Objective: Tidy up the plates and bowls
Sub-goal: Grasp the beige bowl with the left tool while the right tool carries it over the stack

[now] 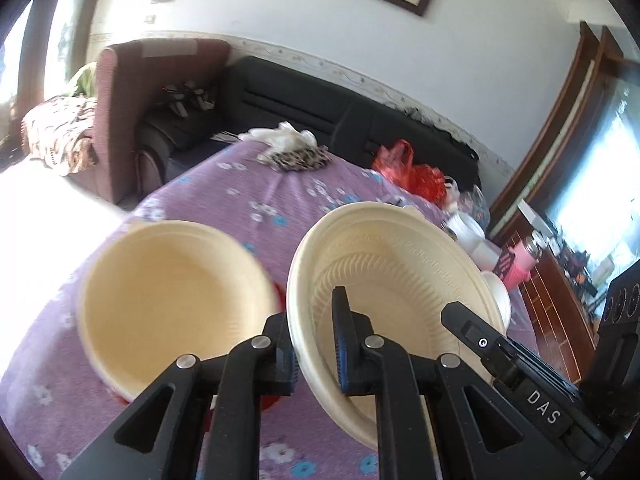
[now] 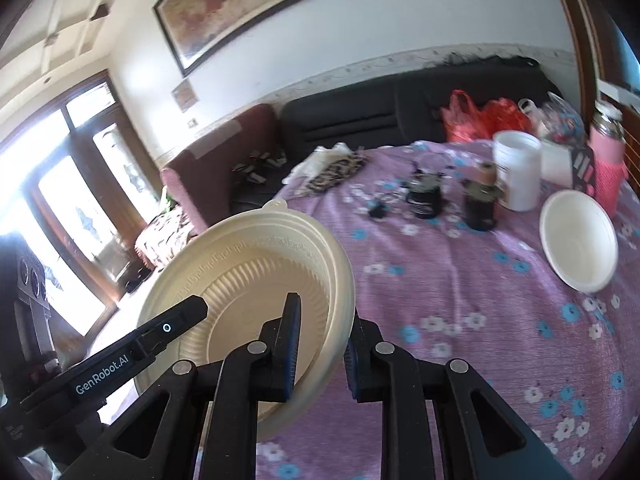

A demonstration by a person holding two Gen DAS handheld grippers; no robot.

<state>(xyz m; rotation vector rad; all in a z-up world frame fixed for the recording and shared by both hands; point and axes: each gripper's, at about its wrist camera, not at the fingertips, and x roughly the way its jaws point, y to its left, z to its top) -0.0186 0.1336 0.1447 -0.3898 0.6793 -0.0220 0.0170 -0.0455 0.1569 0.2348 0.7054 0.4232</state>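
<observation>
A cream ribbed plate (image 1: pixel 396 276) is held off the purple tablecloth by both grippers. My left gripper (image 1: pixel 316 360) is shut on the plate's near-left rim. My right gripper (image 2: pixel 320 360) is shut on its right rim, where the plate (image 2: pixel 256 280) tilts up to the left. The other gripper's finger (image 1: pixel 480 336) shows at the plate's right edge in the left wrist view. A cream bowl (image 1: pixel 172 304) sits on something red at the table's left. A white bowl (image 2: pixel 578 240) lies on the table at the right.
A round table with a purple flowered cloth (image 2: pixel 460 300) carries two dark jars (image 2: pixel 480 204), a white tub (image 2: pixel 516 168), a pink bottle (image 2: pixel 608 160), red bags (image 2: pixel 480 116) and a patterned cloth (image 2: pixel 340 172). A black sofa (image 1: pixel 320 108) stands behind the table.
</observation>
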